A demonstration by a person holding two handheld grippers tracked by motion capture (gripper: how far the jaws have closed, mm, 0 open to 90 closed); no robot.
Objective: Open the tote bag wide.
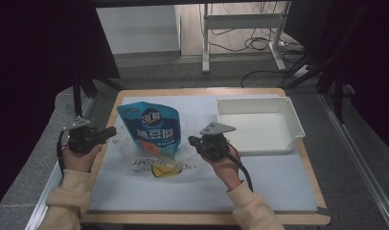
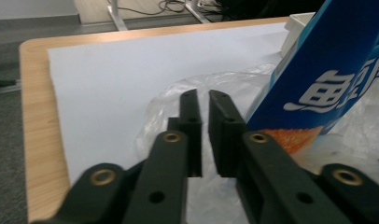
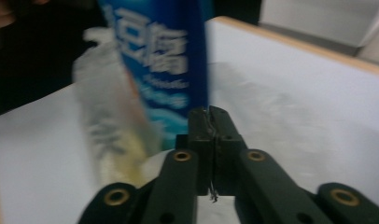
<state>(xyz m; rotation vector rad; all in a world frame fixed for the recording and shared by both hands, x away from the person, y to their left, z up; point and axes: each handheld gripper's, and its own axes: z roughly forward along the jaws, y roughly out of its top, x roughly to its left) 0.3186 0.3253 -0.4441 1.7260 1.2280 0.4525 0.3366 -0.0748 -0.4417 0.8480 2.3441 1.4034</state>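
Note:
A blue snack pouch [image 1: 152, 127] [image 2: 327, 70] [image 3: 164, 56] stands upright, its lower part inside a crumpled clear plastic bag [image 1: 135, 160] [image 2: 215, 84] [image 3: 103, 116] on the white mat. Something yellow [image 1: 165, 170] lies in the bag's front. My left gripper [image 1: 112, 130] [image 2: 204, 95] is at the bag's left edge, its jaws a narrow gap apart with nothing between them. My right gripper [image 1: 192, 140] [image 3: 208, 112] is at the bag's right side, shut on a thin fold of the plastic film.
A white tray [image 1: 252, 104] [image 2: 297, 21] stands at the back right, just behind my right hand. The white mat [image 1: 207, 187] covers most of the wooden table [image 1: 202, 219]. Dark curtains flank both sides.

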